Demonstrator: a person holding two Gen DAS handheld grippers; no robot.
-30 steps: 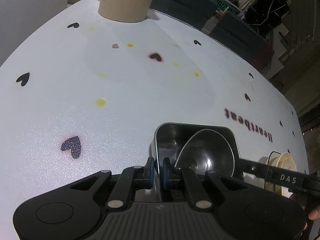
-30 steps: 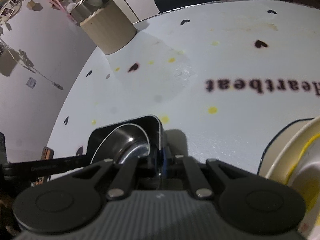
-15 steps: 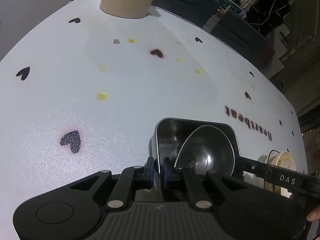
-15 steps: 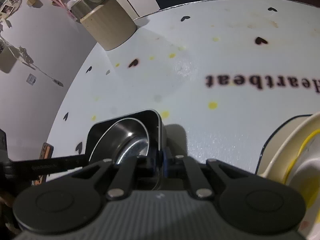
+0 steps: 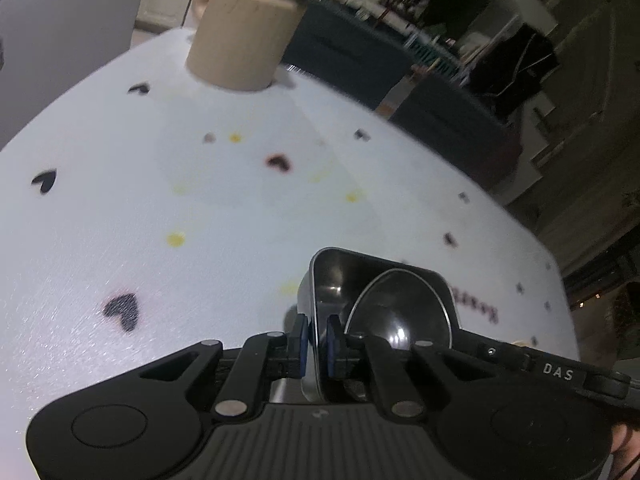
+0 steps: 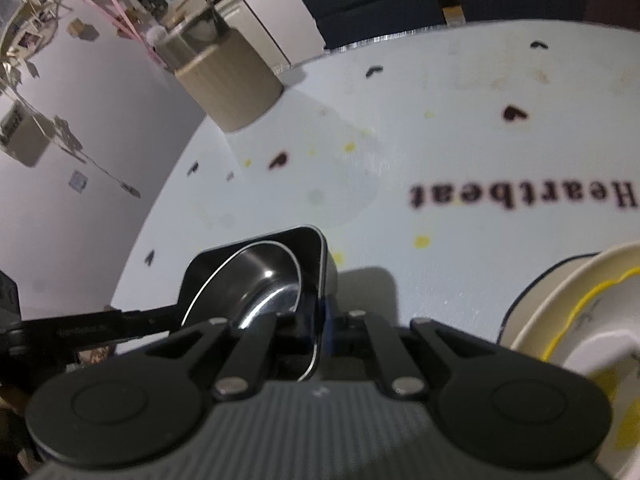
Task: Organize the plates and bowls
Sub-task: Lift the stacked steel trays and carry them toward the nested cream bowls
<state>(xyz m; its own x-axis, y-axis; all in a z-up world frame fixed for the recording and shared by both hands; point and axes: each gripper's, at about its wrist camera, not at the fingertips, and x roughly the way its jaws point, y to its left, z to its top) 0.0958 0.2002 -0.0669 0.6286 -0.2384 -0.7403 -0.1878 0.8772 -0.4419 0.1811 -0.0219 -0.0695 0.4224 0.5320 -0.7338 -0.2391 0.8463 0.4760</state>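
Currently the metal tray [image 5: 340, 280] is gripped on opposite walls: left gripper [image 5: 314, 338] clamped on one wall, right gripper [image 6: 320, 330] clamped on the other. Tray is seen raised off the white tablecloth [image 5: 200, 208], a shadow cast beneath. A steel bowl [image 6: 256, 280] is carried inside, tilted. Cream plates [image 6: 580, 308] are stacked just right. A beige cylinder [image 5: 244, 40] is set at the far edge.

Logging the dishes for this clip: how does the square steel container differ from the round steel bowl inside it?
The square steel container has straight walls and rounded corners; the round steel bowl is curved all round. The container is the larger and holds the bowl, which leans tilted inside. The left tool and right tool clamp the container's walls, not the bowl. Both are shiny metal.
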